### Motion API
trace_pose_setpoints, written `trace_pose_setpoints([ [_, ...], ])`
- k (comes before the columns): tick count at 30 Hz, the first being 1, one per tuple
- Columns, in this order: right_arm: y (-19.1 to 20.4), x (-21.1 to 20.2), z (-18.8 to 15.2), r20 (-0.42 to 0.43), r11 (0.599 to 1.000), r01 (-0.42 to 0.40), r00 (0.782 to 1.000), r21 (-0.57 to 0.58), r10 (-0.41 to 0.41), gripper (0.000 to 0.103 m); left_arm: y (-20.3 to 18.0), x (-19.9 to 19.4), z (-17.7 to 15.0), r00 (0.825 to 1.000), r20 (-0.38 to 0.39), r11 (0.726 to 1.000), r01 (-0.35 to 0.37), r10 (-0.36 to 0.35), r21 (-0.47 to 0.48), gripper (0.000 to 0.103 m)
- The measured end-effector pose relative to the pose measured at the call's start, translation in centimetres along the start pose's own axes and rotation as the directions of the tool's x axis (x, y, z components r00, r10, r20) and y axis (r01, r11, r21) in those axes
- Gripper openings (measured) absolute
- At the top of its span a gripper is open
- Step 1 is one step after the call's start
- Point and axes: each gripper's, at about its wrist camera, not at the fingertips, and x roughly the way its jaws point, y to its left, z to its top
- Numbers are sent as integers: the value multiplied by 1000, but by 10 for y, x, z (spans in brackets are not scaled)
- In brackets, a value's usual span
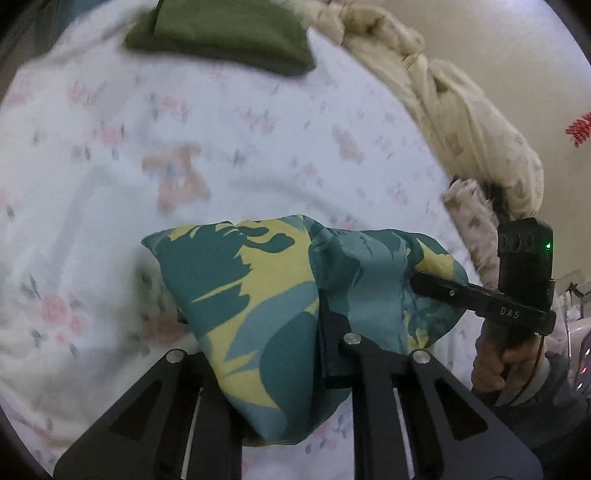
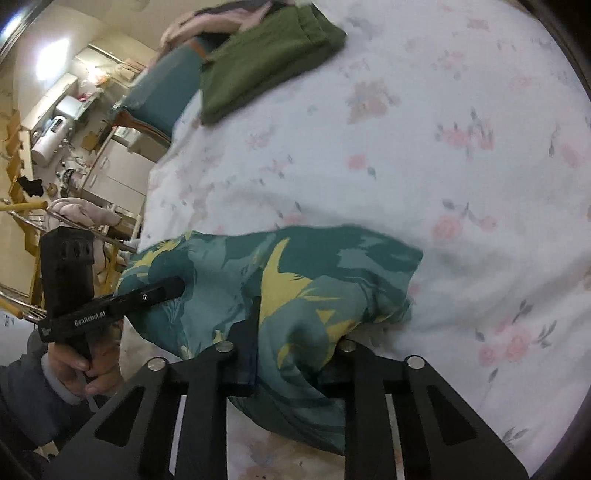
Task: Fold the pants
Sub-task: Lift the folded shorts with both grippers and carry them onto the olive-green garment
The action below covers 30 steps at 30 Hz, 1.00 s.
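Note:
The teal and yellow patterned pants hang bunched just above the floral bed sheet. My left gripper is shut on one part of the cloth, which drapes over its fingers. My right gripper is shut on another part of the same pants. In the left wrist view the right gripper comes in from the right, its finger pressed into the cloth. In the right wrist view the left gripper comes in from the left and grips the cloth edge.
A folded olive green garment lies at the far side of the bed, also in the right wrist view. A cream quilt is bunched along the bed's right edge. A teal chair and kitchen clutter stand beyond the bed's left edge.

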Motion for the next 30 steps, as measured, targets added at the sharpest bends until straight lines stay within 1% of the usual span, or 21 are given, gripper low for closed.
trace_pose_setpoints([
  [2, 9, -4, 10, 48, 1000, -20, 999, -13, 21, 18, -3, -12, 8, 999, 49, 1000, 17, -17, -11, 11],
  [3, 12, -8, 12, 69, 1000, -23, 997, -18, 24, 18, -5, -16, 12, 998, 61, 1000, 22, -21, -11, 11],
  [6, 22, -17, 28, 113, 998, -40, 993, -39, 44, 18, -12, -31, 30, 994, 106, 1000, 18, -18, 0, 11],
  [7, 26, -22, 39, 136, 997, -45, 989, -55, 52, 18, -13, -32, 40, 993, 119, 1000, 11, -9, -15, 11],
  [8, 28, -24, 49, 152, 997, -44, 987, -61, 53, 18, -15, -31, 56, 994, 112, 999, 5, 0, -36, 11],
  [9, 30, -25, 61, 162, 997, -42, 985, -63, 52, 18, -16, -29, 67, 994, 105, 999, -3, 7, -37, 11],
  [10, 29, -27, 77, 172, 997, -38, 984, -69, 49, 18, -18, -28, 87, 994, 109, 999, -19, 21, -27, 11],
  [11, 29, -27, 98, 184, 996, -31, 982, -82, 46, 18, -19, -30, 104, 992, 125, 1000, -21, 23, -16, 11],
  [12, 29, -26, 114, 192, 995, -26, 980, -94, 44, 18, -20, -32, 127, 989, 146, 1000, -18, 17, 8, 12],
  [13, 29, -25, 141, 203, 994, -22, 978, -108, 44, 18, -21, -34, 142, 987, 160, 999, -19, 14, 32, 12],
  [14, 29, -23, 161, 207, 993, -24, 977, -119, 48, 18, -20, -35, 160, 985, 174, 998, -24, 13, 60, 12],
  [18, 39, -4, 242, 210, 981, 6, 977, -194, 36, 18, -4, -30, 238, 974, 221, 989, -75, 45, 129, 12],
  [19, 42, 7, 270, 208, 977, 12, 977, -215, 34, 18, 4, -27, 260, 969, 241, 987, -88, 53, 137, 12],
  [21, 44, 30, 315, 207, 974, 12, 978, -228, 36, 18, 23, -18, 302, 961, 267, 981, -118, 75, 152, 12],
  [22, 42, 41, 335, 204, 973, 6, 978, -230, 42, 18, 35, -12, 320, 959, 269, 979, -134, 89, 154, 12],
  [24, 40, 60, 366, 211, 972, 2, 976, -234, 49, 18, 58, 1, 353, 963, 256, 981, -129, 90, 142, 12],
  [27, 36, 98, 409, 199, 969, 3, 979, -248, 48, 18, 85, 18, 388, 951, 277, 970, -183, 135, 158, 12],
  [28, 35, 114, 426, 196, 966, 18, 980, -256, 33, 18, 93, 22, 397, 949, 282, 969, -192, 142, 156, 12],
  [30, 32, 133, 446, 188, 968, 17, 982, -252, 32, 18, 111, 33, 416, 946, 285, 972, -199, 157, 125, 12],
])
